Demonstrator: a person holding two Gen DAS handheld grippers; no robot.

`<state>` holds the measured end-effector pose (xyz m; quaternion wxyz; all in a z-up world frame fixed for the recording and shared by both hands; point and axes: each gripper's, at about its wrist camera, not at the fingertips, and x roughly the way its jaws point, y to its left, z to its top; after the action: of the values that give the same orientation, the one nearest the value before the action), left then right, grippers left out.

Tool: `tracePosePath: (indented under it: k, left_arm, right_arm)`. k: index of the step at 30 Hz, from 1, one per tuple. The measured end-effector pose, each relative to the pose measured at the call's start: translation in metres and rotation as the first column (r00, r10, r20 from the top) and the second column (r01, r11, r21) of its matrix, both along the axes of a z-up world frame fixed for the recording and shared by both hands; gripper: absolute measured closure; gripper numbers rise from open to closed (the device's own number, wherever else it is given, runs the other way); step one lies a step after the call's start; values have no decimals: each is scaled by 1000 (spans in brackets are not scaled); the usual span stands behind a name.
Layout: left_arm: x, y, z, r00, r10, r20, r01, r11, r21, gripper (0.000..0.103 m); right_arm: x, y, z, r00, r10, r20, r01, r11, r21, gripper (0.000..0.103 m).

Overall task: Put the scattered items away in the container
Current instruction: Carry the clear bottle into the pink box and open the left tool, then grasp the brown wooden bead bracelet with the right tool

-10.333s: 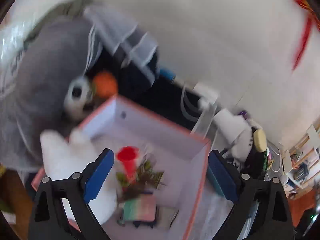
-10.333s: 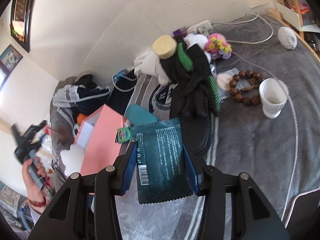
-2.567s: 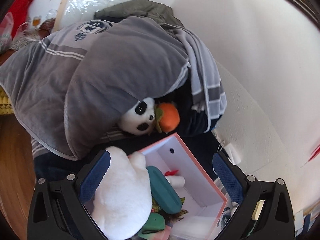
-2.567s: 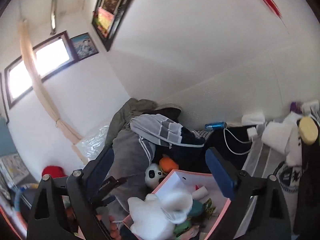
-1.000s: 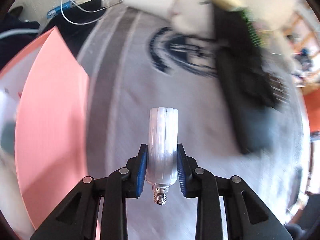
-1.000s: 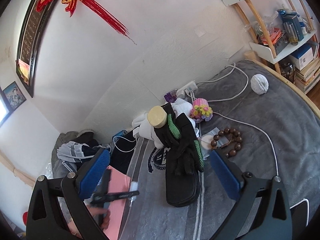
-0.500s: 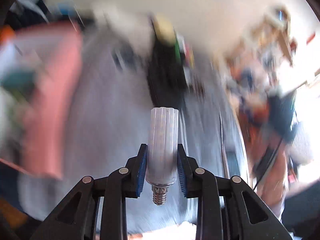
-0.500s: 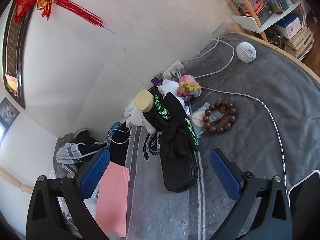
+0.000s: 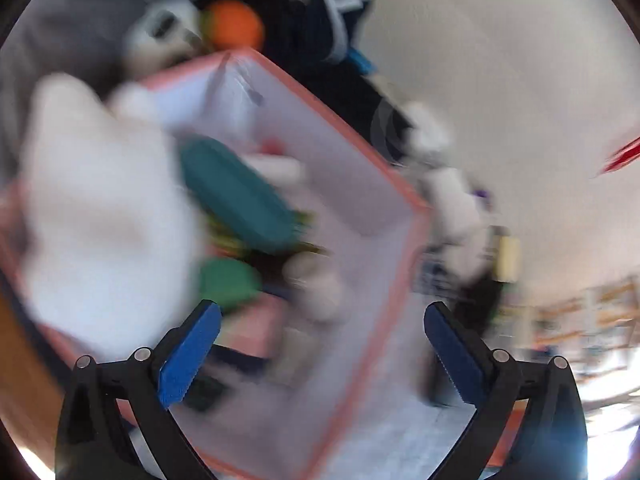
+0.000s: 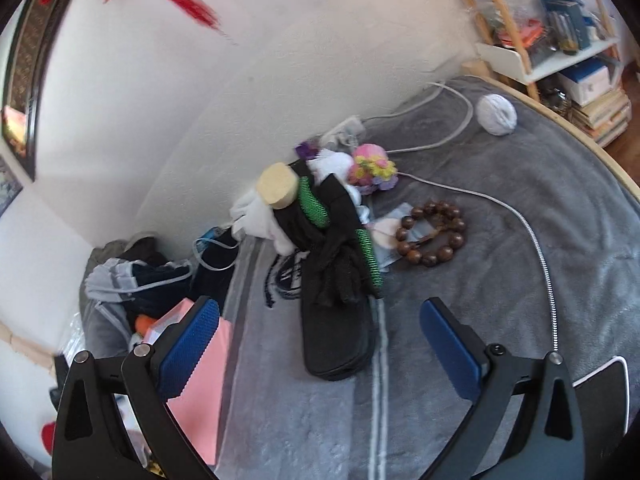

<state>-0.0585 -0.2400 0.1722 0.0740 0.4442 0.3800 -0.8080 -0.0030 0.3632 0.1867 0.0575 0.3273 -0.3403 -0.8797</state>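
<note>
grey blanketed bed [image 10: 500, 280], pink box [image 9: 404, 200] at its left end, still plenty to tidy

left gripper [image 9: 320, 356] hangs over the box, jaws opening on nothing. right gripper [image 10: 320, 344] gapes empty; black pouch [image 10: 340, 328] lies just ahead, long axis pointing away, nearest to it.
</note>
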Motion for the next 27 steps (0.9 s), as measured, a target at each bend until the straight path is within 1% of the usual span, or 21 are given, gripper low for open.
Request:
tracePosePath:
  k: [1,2,3,4,5,7,8,9,11,12,15,17,18,19,20,22,23,24,25,26,27]
  left_arm:
    - [-1,12,6,1000,-18,-16,17,999,-48,1]
    - [-2,28,15,999,-41,-29,36,988,-148,1]
    - [-3,44,22,997,-65,-40,54,972,-227,1]
    - [-5,53,24,995,-85,-48,70,966,-250,1]
    - [-7,63,25,991,-118,-63,99,963,-252,1]
    - [-11,80,23,982,-175,-75,153,959,-237,1]
    - [-14,87,20,978,-198,-62,178,955,-239,1]
    - [-20,93,15,975,-218,-44,201,949,-243,1]
    - [-25,108,7,967,-254,-16,243,939,-243,1]
    - [-28,115,4,964,-267,-4,258,934,-247,1]
    - [-32,125,0,957,-290,22,285,919,-273,1]
    - [-34,129,0,957,-290,29,286,912,-293,1]
    - [-36,129,0,957,-287,30,283,912,-298,1]
    - [-39,127,-1,958,-284,31,280,913,-298,1]
    - [-40,126,-1,959,-283,32,279,914,-296,1]
    - [-43,127,-3,956,-290,35,288,914,-286,1]
    - [-44,130,-4,954,-296,36,294,913,-284,1]
    - [-45,132,-4,953,-302,37,300,911,-283,1]
    - [-45,133,-4,951,-308,37,306,910,-281,1]
    - [-44,135,-4,950,-311,36,309,910,-278,1]
    - [-43,135,-3,949,-314,34,311,910,-275,1]
  right_arm:
    - [-2,6,-7,1000,-18,22,19,999,-34,2]
    - [-5,13,-17,998,-36,47,40,995,-86,2]
    - [-7,21,-29,995,-53,78,65,986,-151,5]
    - [-10,29,-43,991,-70,110,92,973,-211,8]
    - [-12,36,-55,987,-85,140,119,960,-254,15]
    - [-19,47,-77,974,-112,197,168,940,-296,19]
    - [-24,52,-87,968,-120,219,185,933,-308,25]
    - [-29,56,-96,962,-131,240,205,926,-318,28]
    - [-44,64,-110,954,-149,260,234,914,-331,30]
    - [-54,67,-115,953,-152,262,236,914,-329,34]
    - [-82,77,-136,940,-177,292,271,907,-322,41]
    - [-100,83,-157,927,-199,319,310,886,-346,45]
    - [-109,86,-164,923,-214,321,328,874,-359,46]
    - [-118,87,-164,920,-228,320,339,871,-356,46]
    - [-128,87,-162,918,-229,324,338,880,-335,45]
    - [-148,86,-157,913,-209,350,313,909,-273,45]
    - [-153,86,-156,909,-198,368,305,916,-260,46]
    - [-154,88,-156,903,-187,386,296,923,-247,61]
    - [-152,91,-157,894,-179,410,286,933,-218,80]
    - [-146,95,-159,897,-162,412,271,937,-221,85]
    - [-138,99,-161,908,-142,395,257,932,-255,85]
